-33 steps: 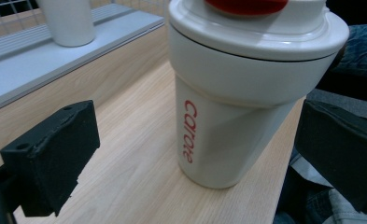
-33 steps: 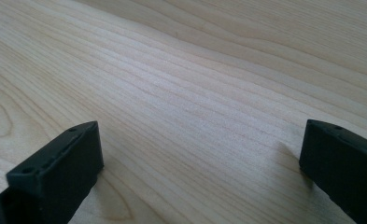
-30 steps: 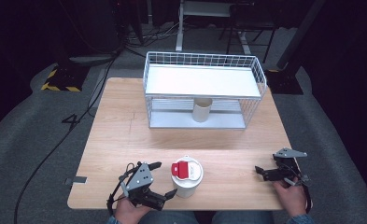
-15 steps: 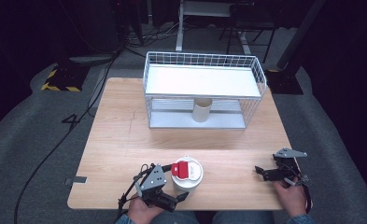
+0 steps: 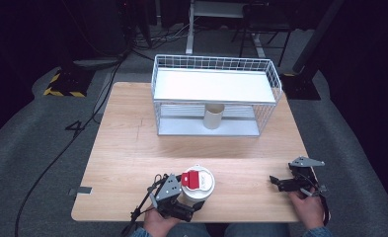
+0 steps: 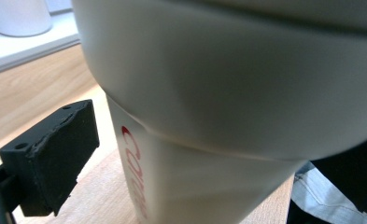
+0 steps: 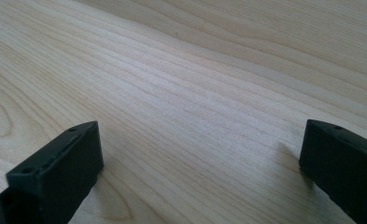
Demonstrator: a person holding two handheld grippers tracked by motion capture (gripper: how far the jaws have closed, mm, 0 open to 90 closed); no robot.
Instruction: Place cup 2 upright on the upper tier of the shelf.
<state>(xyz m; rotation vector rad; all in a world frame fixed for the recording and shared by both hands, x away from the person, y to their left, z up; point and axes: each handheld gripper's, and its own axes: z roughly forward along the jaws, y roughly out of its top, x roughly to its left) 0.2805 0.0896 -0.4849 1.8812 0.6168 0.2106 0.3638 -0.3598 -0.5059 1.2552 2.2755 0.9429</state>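
The left gripper (image 5: 189,211) sits at the near edge of the table (image 5: 132,158), pushed up against the near left side of a white paper cup (image 5: 197,183). In the left gripper view the cup (image 6: 228,107) looms right in front of the camera, its wide lid band above and its tapering wall with red lettering below; one black jaw stands just left of the wall with a sliver of wood showing between them, and the other jaw is hidden behind the cup. The jaws stand apart around the cup, though whether they actually press on it cannot be told. The cup stands upright near the middle of the table's near edge, its white lid carrying a red tab (image 5: 192,179).

Well to the right of the cup, the right gripper (image 5: 275,181) lies low near the table's right near corner, held in the person's hand (image 5: 307,207) and pointing left toward the cup. In the right gripper view its two black jaws are spread wide with bare wood grain (image 7: 195,93) between them.

Beyond the cup, toward the far side of the table, stands a white wire rack (image 5: 216,94) with a flat white shelf on top. A second pale cup (image 5: 213,116) stands upright under that shelf, on the rack's lower level.
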